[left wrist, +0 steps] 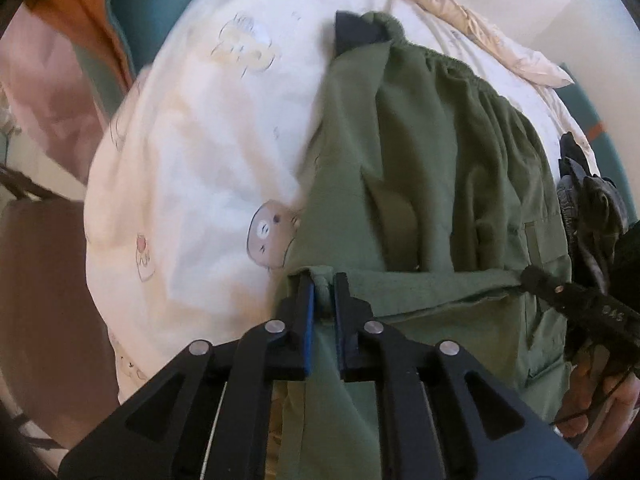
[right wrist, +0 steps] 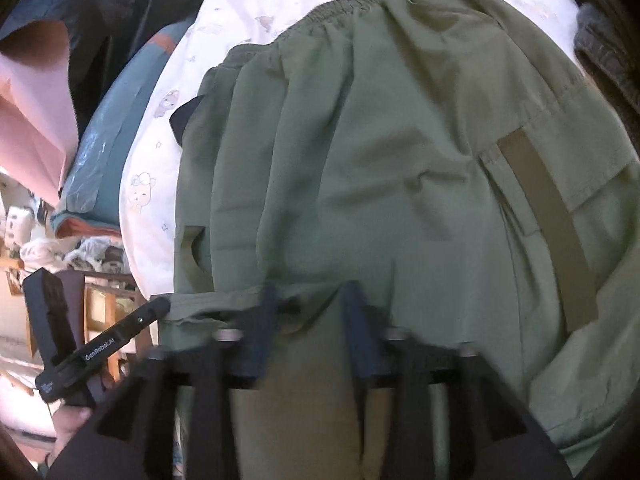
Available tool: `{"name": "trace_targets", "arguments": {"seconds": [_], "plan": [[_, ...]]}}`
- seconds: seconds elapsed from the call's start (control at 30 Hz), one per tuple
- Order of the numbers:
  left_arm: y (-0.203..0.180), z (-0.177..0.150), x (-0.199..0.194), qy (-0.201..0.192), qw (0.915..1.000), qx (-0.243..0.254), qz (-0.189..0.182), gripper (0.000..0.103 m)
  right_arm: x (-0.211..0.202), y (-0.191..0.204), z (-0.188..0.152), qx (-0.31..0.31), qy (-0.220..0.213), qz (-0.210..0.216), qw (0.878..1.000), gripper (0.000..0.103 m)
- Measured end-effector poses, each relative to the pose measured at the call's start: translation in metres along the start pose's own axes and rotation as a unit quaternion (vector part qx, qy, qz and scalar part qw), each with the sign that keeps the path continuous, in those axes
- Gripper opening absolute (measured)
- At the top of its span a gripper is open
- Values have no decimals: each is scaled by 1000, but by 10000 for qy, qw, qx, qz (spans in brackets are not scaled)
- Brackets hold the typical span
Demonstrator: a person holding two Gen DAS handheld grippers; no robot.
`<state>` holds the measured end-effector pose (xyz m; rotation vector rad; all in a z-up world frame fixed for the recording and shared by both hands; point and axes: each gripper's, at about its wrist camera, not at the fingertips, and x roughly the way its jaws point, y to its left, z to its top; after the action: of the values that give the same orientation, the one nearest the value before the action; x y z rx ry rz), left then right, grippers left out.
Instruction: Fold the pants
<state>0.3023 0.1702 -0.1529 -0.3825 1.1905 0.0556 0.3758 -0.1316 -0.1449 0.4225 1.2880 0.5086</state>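
Olive green pants [left wrist: 432,168] lie on a white bed sheet with bear prints [left wrist: 192,152], the elastic waistband at the far end. My left gripper [left wrist: 323,292] is shut on the folded near edge of the pants at its left corner. My right gripper [right wrist: 310,300] holds its fingers somewhat apart over the same folded edge of the pants [right wrist: 380,160], with fabric between them; the view is blurred. The right gripper also shows at the right edge of the left wrist view [left wrist: 532,276], touching that edge. The left gripper shows at the left of the right wrist view [right wrist: 160,308].
A dark garment corner [left wrist: 356,32] sticks out from under the waistband. A cream quilt [left wrist: 480,20] lies at the bed's far side. Dark grey clothing [left wrist: 592,204] sits to the right. A teal and orange mattress edge [right wrist: 104,152] and pink fabric [right wrist: 28,120] lie left.
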Motion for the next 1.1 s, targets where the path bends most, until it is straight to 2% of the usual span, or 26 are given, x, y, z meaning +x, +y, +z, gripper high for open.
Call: {"name": "trace_targets", "arguments": {"seconds": [0.03, 0.07, 0.13, 0.2, 0.27, 0.33, 0.4, 0.53, 0.57, 0.6, 0.63, 0.67, 0.7, 0.73, 0.8, 0.87, 0.97, 1.1], "plan": [[3, -2, -5, -65, 10000, 25, -47, 21, -8, 1, 1, -77, -67, 98, 9999, 50], [4, -6, -13, -182, 9998, 78, -42, 43, -18, 3, -1, -203, -195, 154, 9995, 50], [12, -13, -36, -629, 9977, 237, -6, 68, -41, 8, -6, -653, -520, 45, 9965, 50], [18, -19, -51, -976, 9941, 462, -99, 72, -46, 13, -11, -1150, -502, -91, 9921, 50], [22, -22, -50, -917, 9922, 839, -113, 72, -39, 15, -15, -1570, -308, -302, 9867, 50], [23, -24, -38, -816, 9905, 1109, 74, 71, -24, 10, -16, -1680, -90, -453, 9847, 50], [23, -20, -25, -716, 9907, 1156, 65, 69, -10, 5, -12, -1578, 20, -389, 9867, 50], [16, -7, -6, -562, 9934, 853, -528, 53, 6, -2, -2, -1260, -21, -53, 9920, 50], [13, -6, -5, -573, 9930, 867, -556, 45, 8, -3, -1, -1221, -20, 8, 9925, 50], [8, -4, -2, -592, 9923, 924, -566, 36, 11, -3, -1, -1226, -6, 31, 9925, 44], [3, -4, 1, -553, 9926, 936, -544, 13, 13, -2, -2, -1259, 6, 89, 9920, 30], [2, -3, 4, -482, 9932, 927, -521, 1, 12, 1, -3, -1341, -24, 136, 9909, 22], [0, -3, 3, -501, 9928, 923, -576, 0, 8, 7, -5, -1497, -124, 110, 9886, 8], [-3, -5, -3, -603, 9910, 1011, -644, 0, 3, 11, -8, -1637, -204, 138, 9862, 0], [-10, -9, -17, -810, 9866, 1265, -632, 0, -12, 21, -12, -1888, -391, 266, 9809, 0], [-12, -11, -30, -772, 9844, 1314, -877, 0, -28, 29, -16, -2026, -522, 397, 9771, 0], [-16, -12, -57, -1003, 9804, 1421, -927, 0, -54, 42, -17, -2167, -742, 594, 9716, 0], [-23, 12, -98, -1509, 9731, 1372, -1068, 0, -86, 62, -4, -2306, -1124, 729, 9638, 0]]}}
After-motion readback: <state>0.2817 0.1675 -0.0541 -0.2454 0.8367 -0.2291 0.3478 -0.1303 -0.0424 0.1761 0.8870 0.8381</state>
